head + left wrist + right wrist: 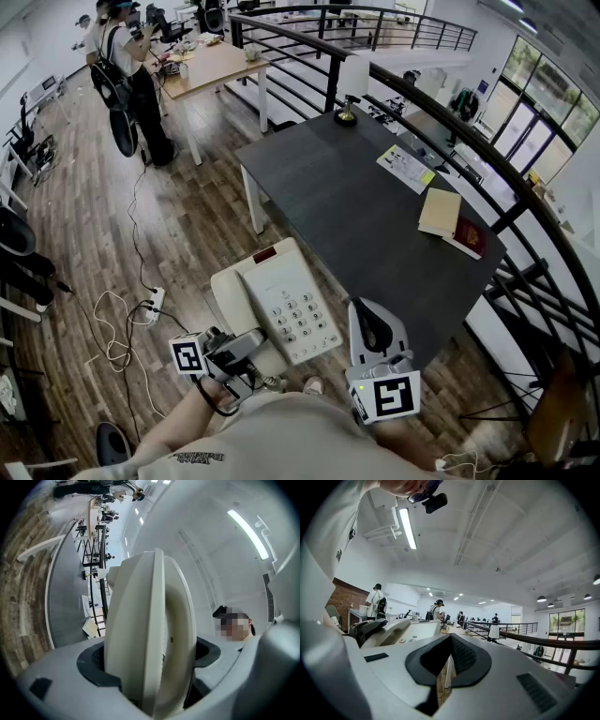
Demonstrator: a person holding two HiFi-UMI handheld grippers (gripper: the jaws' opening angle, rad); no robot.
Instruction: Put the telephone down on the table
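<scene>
A cream telephone [286,300] with a grey keypad and its handset along its left side hangs in the air over the wood floor, just left of the dark grey table [347,197]. My left gripper [246,349] is shut on the phone's near edge. In the left gripper view the telephone [150,620] stands edge-on between the wide-set jaws of the left gripper [150,677]. My right gripper [367,323] is shut and empty, level, to the right of the phone near the table's front corner. The right gripper view shows the right gripper [447,658] with pads together and the telephone [393,632] at left.
On the table lie a small bell [346,114], a leaflet [406,169], a tan notebook [440,212] and a red booklet [469,237]. A black railing [487,159] runs behind it. Cables and a power strip [150,305] lie on the floor. A person [131,75] stands at a far desk.
</scene>
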